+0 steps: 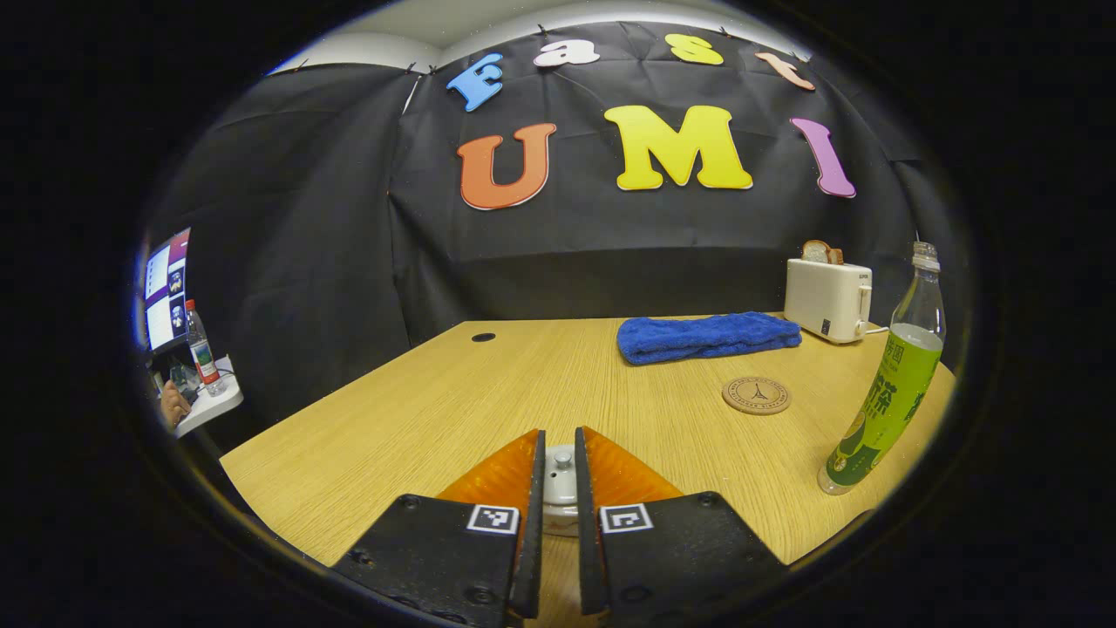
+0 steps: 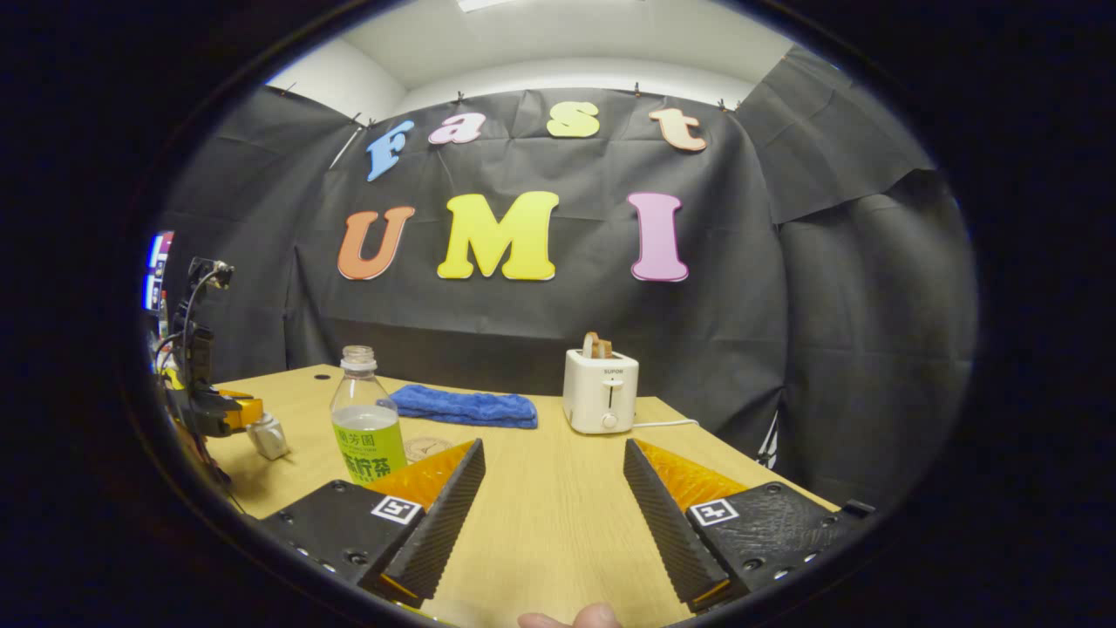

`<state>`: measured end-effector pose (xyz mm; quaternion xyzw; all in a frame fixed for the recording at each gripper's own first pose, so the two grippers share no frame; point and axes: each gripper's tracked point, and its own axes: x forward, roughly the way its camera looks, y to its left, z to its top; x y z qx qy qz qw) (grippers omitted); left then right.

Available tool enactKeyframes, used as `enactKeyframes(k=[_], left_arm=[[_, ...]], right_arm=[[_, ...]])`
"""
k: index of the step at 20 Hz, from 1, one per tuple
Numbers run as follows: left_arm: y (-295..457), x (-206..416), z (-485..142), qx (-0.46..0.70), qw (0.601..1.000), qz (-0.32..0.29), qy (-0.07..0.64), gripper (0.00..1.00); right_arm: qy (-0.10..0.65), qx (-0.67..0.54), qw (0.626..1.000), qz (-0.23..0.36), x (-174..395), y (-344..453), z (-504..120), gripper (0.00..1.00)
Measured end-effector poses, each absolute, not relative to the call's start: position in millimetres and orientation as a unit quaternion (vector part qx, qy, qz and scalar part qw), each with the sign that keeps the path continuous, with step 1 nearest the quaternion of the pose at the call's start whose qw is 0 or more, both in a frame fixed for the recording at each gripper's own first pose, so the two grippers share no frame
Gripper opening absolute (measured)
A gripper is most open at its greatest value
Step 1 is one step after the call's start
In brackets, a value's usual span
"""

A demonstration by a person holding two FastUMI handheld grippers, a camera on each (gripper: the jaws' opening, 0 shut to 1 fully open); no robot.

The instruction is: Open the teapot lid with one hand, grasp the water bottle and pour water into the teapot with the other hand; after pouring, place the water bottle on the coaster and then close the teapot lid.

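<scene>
My left gripper (image 1: 560, 467) is shut on a small white teapot lid (image 1: 560, 490), its knob showing between the two fingers low over the table. The right gripper view shows that gripper (image 2: 228, 410) at the far left, holding the white lid (image 2: 268, 436) tilted; the teapot's body I cannot make out. The water bottle (image 1: 885, 397), clear with a green label and partly full, stands upright on the table to the right. A round brown coaster (image 1: 756, 395) lies bare behind it. My right gripper (image 2: 551, 475) is open and holds nothing, with the bottle (image 2: 366, 419) ahead to its left.
A folded blue towel (image 1: 706, 337) and a white toaster (image 1: 826, 299) with bread in it stand at the back of the wooden table (image 1: 418, 419). A side shelf with a screen and a small bottle (image 1: 202, 349) is off the table's left.
</scene>
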<state>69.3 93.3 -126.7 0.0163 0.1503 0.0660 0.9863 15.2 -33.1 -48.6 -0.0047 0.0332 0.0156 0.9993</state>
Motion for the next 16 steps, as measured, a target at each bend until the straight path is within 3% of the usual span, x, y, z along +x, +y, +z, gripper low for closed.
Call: enactKeyframes(k=[2,4,14,16], left_arm=[[94,71,-126,0.018,0.986,0.07,0.149,0.08],[94,70,-123,0.009,0.987,0.069,0.145,0.05],[88,50,-76,-0.007,0.994,0.043,0.103,0.03],[86,40,-70,-0.006,0.994,0.039,0.097,0.03]], right_arm=[[0.037,-0.004,0.999,0.023,15,-30,-52,0.98],[0.034,-0.004,0.999,0.028,14,-28,-52,0.96],[0.048,-0.001,0.991,0.127,0,33,-69,0.99],[0.058,-0.001,0.987,0.149,-5,51,-76,0.95]])
